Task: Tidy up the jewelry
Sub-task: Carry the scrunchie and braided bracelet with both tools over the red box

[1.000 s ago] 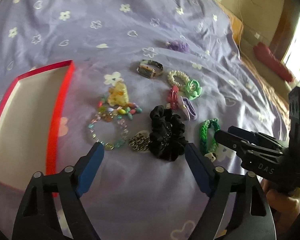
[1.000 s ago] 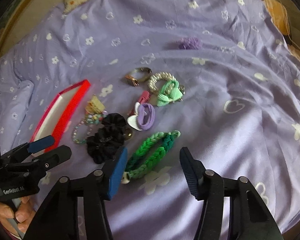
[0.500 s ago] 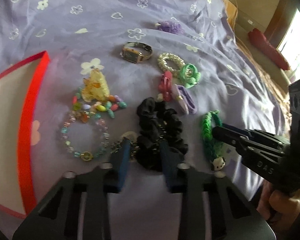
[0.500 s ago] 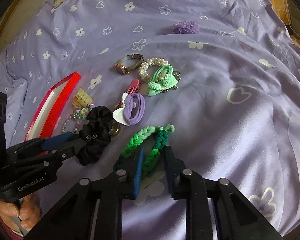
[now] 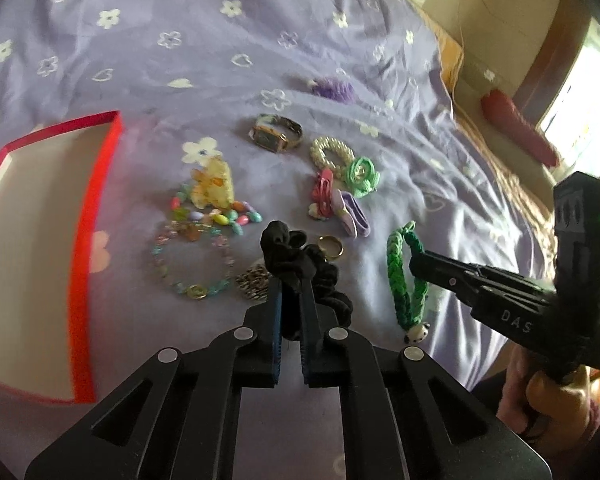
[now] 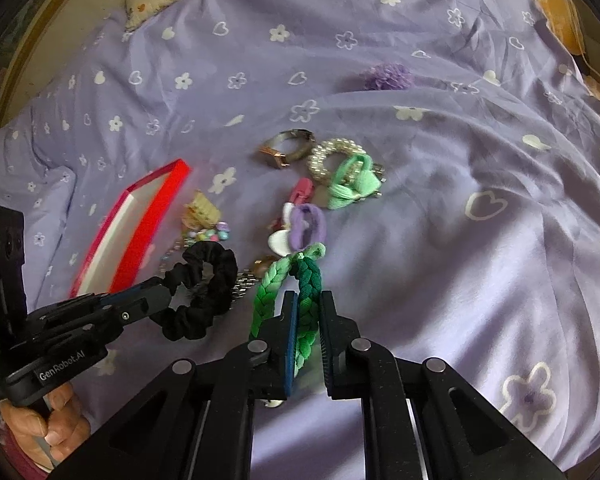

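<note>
My left gripper is shut on the black scrunchie, whose loop stands up from the purple bedspread in the right wrist view. My right gripper has one strand of the green braided band between its pads, and its jaws are closing on it. The band's panda charm lies at the near end. An open red box with a white inside sits to the left.
Beyond the grippers lie a watch, a pearl bracelet, a mint hair tie, a pink clip, a purple hair tie, a gold ring, bead bracelets, a yellow claw clip and a purple pompom. The bed edge is at the right.
Both grippers went from wide open to closed. The left one closed on the black scrunchie and drew it up. The right one closed on a strand of the green braided band.
</note>
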`<action>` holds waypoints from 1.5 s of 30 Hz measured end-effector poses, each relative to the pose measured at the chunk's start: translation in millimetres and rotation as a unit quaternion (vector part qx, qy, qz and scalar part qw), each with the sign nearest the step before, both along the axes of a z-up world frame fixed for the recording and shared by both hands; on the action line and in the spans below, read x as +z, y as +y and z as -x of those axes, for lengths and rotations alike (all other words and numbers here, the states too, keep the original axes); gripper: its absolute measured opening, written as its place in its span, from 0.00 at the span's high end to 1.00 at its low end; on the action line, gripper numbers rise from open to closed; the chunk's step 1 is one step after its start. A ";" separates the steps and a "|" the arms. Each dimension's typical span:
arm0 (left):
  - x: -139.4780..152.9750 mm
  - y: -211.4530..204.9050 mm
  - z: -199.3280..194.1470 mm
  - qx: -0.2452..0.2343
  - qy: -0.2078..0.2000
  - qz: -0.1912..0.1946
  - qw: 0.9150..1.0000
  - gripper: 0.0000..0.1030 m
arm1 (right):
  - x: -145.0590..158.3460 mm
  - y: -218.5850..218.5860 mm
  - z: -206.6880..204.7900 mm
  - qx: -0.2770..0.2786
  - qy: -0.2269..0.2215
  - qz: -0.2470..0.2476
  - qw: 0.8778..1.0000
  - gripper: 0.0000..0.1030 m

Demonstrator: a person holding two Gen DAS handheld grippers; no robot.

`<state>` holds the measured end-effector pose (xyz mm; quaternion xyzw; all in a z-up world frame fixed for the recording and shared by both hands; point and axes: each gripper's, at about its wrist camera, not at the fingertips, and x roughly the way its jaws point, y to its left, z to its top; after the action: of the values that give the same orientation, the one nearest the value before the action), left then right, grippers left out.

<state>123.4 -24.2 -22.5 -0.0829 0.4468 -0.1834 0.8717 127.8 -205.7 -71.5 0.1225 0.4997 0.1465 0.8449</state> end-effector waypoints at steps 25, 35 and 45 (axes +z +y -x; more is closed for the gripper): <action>33.7 154.1 45.6 0.149 -0.055 0.018 0.987 0.95 | 25.9 160.2 -15.1 0.134 -0.017 -0.059 0.989 0.91; 7.4 213.6 39.3 0.206 -0.032 0.008 0.978 0.95 | 14.8 235.8 -36.2 0.182 -0.006 -0.072 0.981 0.90; -27.6 240.7 27.3 0.235 0.007 -0.003 0.972 0.95 | -17.0 280.2 -50.7 0.223 0.022 -0.037 0.974 0.90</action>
<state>96.1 216.5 -50.1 -0.1841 0.4213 0.0281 0.8876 178.5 74.5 -88.4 0.0423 0.5270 0.3470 0.7747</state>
